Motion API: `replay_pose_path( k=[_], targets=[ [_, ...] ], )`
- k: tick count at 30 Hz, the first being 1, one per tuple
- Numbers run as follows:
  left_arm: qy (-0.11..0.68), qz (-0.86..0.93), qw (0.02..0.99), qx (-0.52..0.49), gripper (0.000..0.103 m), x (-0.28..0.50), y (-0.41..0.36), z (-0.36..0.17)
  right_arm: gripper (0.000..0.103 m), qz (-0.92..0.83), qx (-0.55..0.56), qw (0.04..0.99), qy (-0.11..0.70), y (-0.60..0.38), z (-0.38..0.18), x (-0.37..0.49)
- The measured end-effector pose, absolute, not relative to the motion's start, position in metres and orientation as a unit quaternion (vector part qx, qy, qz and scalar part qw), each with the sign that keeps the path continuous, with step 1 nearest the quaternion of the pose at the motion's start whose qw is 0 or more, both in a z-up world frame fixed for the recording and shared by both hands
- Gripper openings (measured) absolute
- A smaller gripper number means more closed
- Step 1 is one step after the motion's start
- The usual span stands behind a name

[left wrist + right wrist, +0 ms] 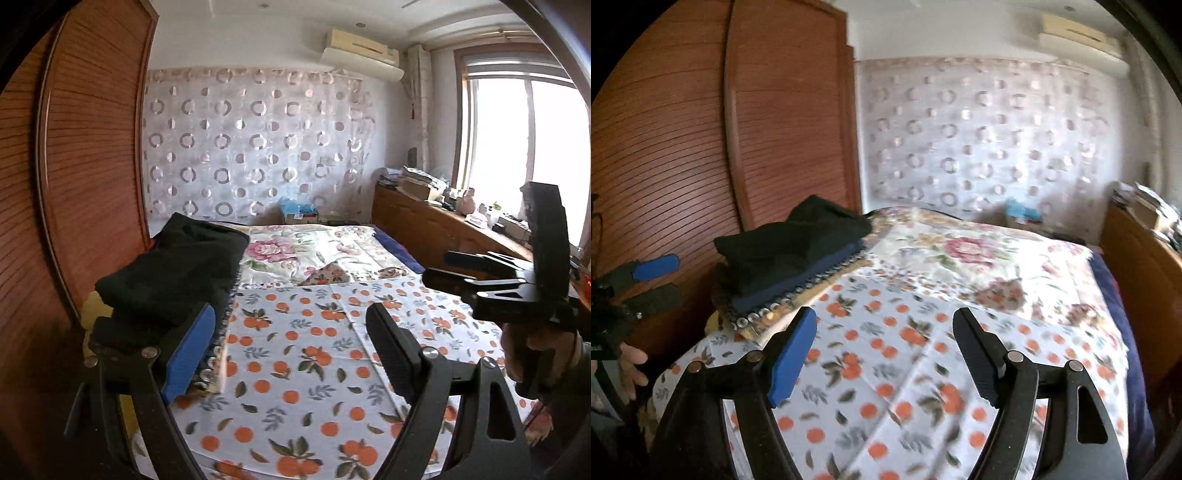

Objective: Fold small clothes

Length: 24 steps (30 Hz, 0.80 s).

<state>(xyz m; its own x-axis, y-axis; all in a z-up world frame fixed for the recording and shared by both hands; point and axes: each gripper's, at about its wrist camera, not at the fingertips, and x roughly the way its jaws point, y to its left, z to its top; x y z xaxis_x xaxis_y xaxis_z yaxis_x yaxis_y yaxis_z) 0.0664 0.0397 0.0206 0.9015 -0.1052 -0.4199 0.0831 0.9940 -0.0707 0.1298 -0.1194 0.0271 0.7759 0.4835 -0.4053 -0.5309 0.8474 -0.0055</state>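
Note:
A stack of folded dark clothes, a black one [177,266] on top, lies on the bed's left edge next to the wardrobe; it also shows in the right wrist view [798,243]. My left gripper [295,347] is open and empty above the orange-print sheet [295,369], just right of the stack. My right gripper [882,350] is open and empty above the same sheet [886,387]. The right gripper also shows at the right of the left wrist view [436,266], and the left gripper at the far left of the right wrist view [661,280].
A brown slatted wardrobe [92,166] stands close on the left. A floral bedspread [306,251] covers the far half of the bed. A wooden cabinet [443,229] with clutter runs under the window on the right. A circle-print curtain [251,147] hangs behind.

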Motion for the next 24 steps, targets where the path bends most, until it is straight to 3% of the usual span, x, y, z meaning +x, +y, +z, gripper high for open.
replay_pose_path(
  k=[12,24],
  targets=[
    [0.198,-0.048,0.979,-0.018,0.084,0.057,-0.005,0.060,0.078,0.190,-0.019,0.971,0.144,-0.155,0.071,0.037],
    [0.191,-0.039,0.981,0.003,0.084,0.048,-0.035,0.075,0.078,0.153,0.005,0.981,0.117,-0.157,0.069,-0.012]
  ],
)
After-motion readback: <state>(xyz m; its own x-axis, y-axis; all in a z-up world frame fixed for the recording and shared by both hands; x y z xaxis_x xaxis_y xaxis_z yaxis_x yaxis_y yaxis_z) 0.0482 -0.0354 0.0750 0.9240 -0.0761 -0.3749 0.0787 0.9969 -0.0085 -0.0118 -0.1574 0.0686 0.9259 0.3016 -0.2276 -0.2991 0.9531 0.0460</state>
